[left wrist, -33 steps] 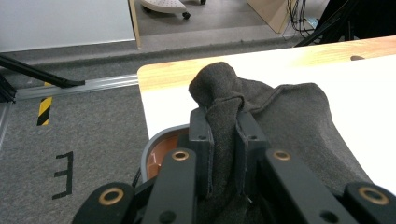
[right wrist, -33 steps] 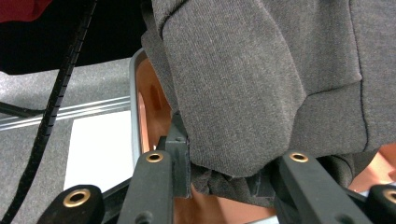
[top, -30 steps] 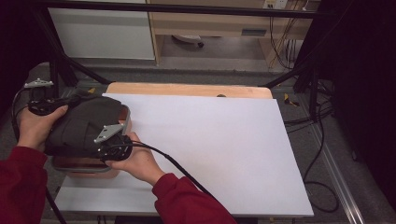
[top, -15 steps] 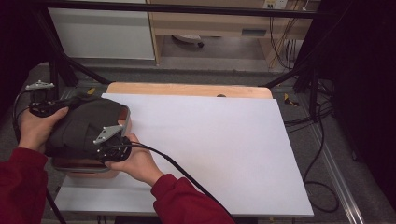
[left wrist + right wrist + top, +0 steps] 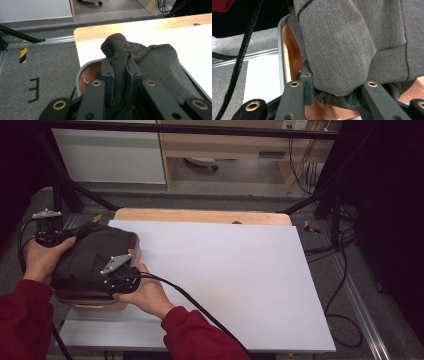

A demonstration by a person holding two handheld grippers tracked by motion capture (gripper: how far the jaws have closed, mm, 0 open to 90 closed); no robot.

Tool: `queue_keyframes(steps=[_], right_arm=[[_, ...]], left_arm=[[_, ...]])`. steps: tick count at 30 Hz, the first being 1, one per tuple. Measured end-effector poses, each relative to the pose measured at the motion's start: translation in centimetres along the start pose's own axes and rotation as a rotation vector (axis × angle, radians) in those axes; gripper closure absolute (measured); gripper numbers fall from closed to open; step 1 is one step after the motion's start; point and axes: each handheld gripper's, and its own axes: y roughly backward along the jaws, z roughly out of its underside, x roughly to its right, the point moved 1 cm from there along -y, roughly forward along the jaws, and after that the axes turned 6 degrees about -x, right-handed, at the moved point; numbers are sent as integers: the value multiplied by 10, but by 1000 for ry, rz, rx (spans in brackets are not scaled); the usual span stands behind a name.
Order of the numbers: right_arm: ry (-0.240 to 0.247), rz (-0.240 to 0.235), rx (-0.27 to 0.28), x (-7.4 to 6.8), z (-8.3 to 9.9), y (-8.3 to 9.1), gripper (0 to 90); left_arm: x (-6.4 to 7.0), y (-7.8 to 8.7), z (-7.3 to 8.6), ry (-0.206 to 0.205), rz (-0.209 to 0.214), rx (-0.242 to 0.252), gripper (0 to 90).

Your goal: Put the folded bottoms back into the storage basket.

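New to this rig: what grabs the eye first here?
The dark grey cloth bunched over an orange tray at the table's near left corner, with both hands on it. The left gripper is pinching a fold of it between its jaws; the right gripper sits at the cloth's near edge. The rest of the white table top is bare.

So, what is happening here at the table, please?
A person in red sleeves holds a gripper in each hand and works on a dark grey cloth that lies over an orange tray with a grey rim at the left edge of the white table. The left gripper is shut on a fold of the cloth. The right gripper is at the cloth's near edge, with cloth between its jaws, but whether it has closed is unclear. The cloth covers most of the tray.
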Motion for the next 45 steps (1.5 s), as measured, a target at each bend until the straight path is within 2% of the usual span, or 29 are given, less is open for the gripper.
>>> queue_keyframes(steps=[6,11,21,23,24,25,26,28,29,30,31,36,40,45], right_arm=[[-12,-10,-24,0,1,-1,666],[-22,-7,-43,0,2,-3,664],[-22,1,-58,3,1,-4,661],[-21,13,-58,3,1,-4,646],[-10,24,-60,3,1,-4,616],[13,57,-62,1,0,-2,560],[28,84,-52,0,0,0,494],[12,86,-40,-1,-2,7,353],[14,102,-32,-1,-3,11,286],[17,119,-24,-1,-3,15,257],[23,134,-15,-1,-2,20,235],[-19,156,25,5,-3,40,140],[-53,172,46,12,2,55,99],[-87,192,55,22,16,70,64]], left_arm=[[1,-7,3,-13,-5,-32,793],[0,-13,9,-7,-5,-43,792],[0,-18,9,-14,0,-16,791],[0,-18,9,-23,-17,-4,778],[1,-17,8,-28,-57,6,757],[1,-17,8,-41,-92,16,716],[2,-16,8,-45,-109,28,660],[6,-12,7,-56,-126,67,556],[8,-10,6,-53,-122,82,523],[10,-7,5,-47,-113,91,500],[14,-4,4,-43,-107,104,481],[23,1,0,-48,-104,115,427],[30,5,-1,-35,-91,121,366],[44,13,-2,-19,-67,149,257]])
